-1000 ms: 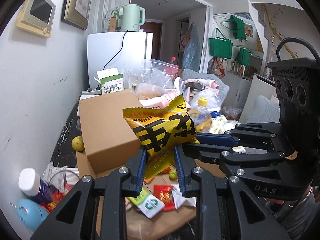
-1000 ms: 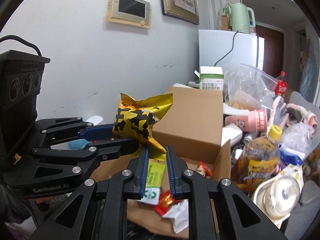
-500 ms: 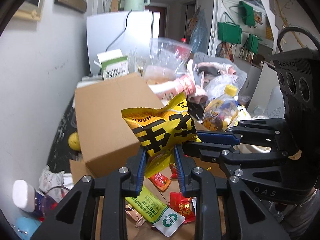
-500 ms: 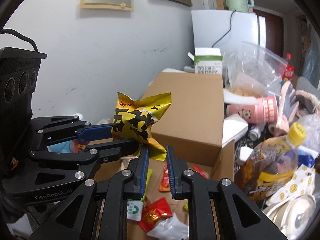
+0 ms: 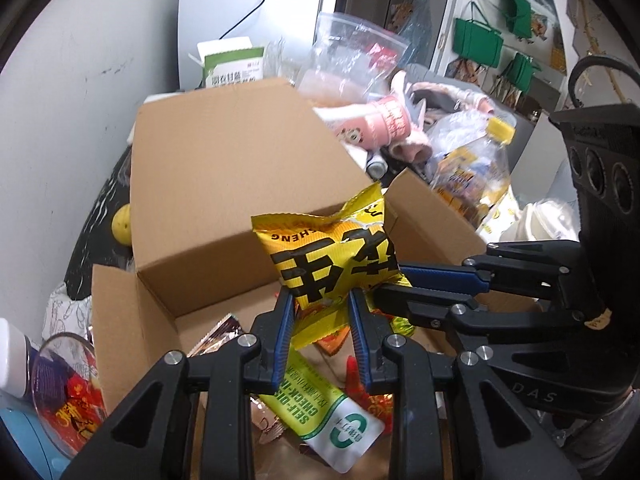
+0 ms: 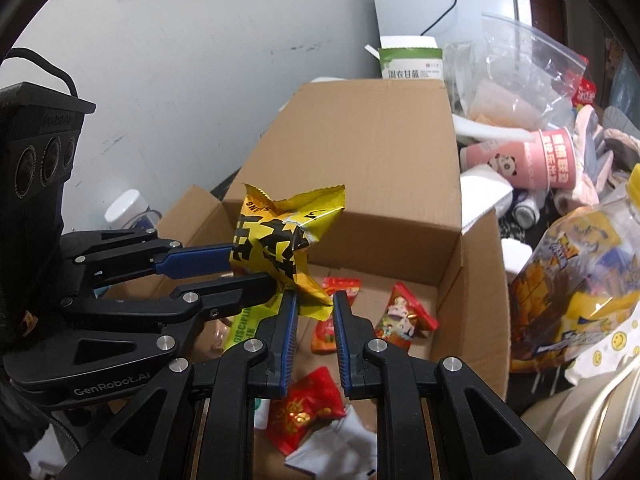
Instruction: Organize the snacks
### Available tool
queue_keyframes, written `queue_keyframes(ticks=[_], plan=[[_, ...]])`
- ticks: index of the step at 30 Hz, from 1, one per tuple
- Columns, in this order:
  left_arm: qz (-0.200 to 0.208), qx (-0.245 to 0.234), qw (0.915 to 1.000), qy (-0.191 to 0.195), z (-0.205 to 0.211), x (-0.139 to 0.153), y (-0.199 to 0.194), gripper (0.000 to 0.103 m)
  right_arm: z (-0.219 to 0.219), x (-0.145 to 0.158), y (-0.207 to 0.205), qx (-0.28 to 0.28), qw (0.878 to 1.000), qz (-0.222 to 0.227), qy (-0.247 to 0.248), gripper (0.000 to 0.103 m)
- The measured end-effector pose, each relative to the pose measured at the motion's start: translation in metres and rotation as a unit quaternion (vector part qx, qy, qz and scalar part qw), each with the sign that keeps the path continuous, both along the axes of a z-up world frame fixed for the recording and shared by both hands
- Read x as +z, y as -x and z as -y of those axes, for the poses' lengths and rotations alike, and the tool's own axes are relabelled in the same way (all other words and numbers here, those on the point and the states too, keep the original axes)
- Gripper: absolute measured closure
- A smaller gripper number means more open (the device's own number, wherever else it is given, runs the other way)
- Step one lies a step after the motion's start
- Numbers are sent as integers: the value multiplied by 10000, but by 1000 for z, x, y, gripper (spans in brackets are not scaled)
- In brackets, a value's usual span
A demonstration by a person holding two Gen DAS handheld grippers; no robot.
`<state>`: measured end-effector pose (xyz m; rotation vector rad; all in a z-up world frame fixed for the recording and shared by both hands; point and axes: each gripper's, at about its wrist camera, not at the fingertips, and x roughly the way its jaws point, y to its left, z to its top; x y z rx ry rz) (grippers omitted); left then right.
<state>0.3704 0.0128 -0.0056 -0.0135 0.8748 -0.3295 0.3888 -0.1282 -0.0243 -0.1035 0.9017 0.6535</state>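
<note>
Yellow snack bag [image 5: 334,258] upright – long axis vertical, both tools pinching it.

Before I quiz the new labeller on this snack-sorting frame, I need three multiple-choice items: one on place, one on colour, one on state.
1. Where is the yellow snack bag?
A. Held in the air above the open cardboard box
B. Lying flat on the box floor
C. Inside the glass bowl

2. What colour is the cap of the drink bottle?
A. Red
B. Yellow
C. Green

3. How are the grippers engaged?
A. Both open, clear of the bag
B. Only the left grips
C. Left gripper and right gripper both grip the bag

Answers:
1 A, the bag hangs above the box's opening.
2 B, its cap shows yellow.
3 C, each view shows both grippers' fingers on the bag.
</note>
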Motion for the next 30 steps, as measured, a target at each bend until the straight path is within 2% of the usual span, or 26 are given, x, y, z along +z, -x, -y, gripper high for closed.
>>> queue_keyframes(ticks=[7, 9, 11, 12, 14, 16, 17, 26, 30], plan=[[-166, 282, 9986, -426, -2, -8, -4, 77, -4, -10, 3, -14, 9996, -145, 231, 84], [-162, 423, 9975, -550, -5, -9, -6, 76, -2, -11, 2, -79, 9994, -203, 254, 80], [-234, 531, 9969, -527, -9, -10, -8, 69, 1, -11, 2, -202, 9991, -229, 281, 67], [-261, 580, 9966, -521, -11, -11, -9, 65, 3, -10, 2, -254, 9990, -217, 302, 65], [-230, 680, 9957, -588, -14, -9, -8, 46, 4, -7, 3, -331, 9986, -174, 368, 61], [-116, 812, 9941, -705, -15, -5, -4, 32, 5, -3, 4, -397, 9981, -134, 441, 57], [-50, 861, 9936, -734, -15, -2, -3, 29, 6, -1, 5, -430, 9979, -108, 468, 54], [340, 947, 9921, -743, -16, 34, 9, 29, 7, 33, 12, -676, 9959, 237, 550, 43], [534, 953, 9914, -724, -15, 54, 17, 29, 7, 53, 20, -748, 9947, 435, 549, 43]])
